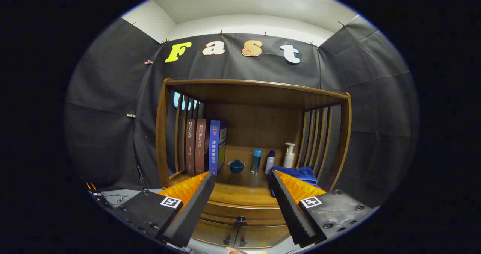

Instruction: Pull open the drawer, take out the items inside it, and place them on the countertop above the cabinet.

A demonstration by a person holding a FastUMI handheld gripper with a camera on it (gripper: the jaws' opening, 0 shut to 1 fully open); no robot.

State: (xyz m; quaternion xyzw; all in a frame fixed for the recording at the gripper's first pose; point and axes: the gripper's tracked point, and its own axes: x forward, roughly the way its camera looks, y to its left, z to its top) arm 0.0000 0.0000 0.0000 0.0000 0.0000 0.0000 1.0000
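A wooden cabinet stands ahead of me with its countertop [240,192] under a slatted hutch. Below the countertop's front edge the drawer [225,210] is closed, and its small dark knob [240,220] sits between my fingers, lower down. My gripper [242,179] is open, fingers spread wide, nothing held between them. The drawer's contents are hidden.
On the countertop stand three books [204,147] at the left, a small dark blue lidded bowl [236,166], a teal bottle [256,161], a small white bottle [269,162], a white pump bottle [289,155] and a blue cloth [295,173] at the right. Two cabinet doors [240,236] with handles lie below the drawer.
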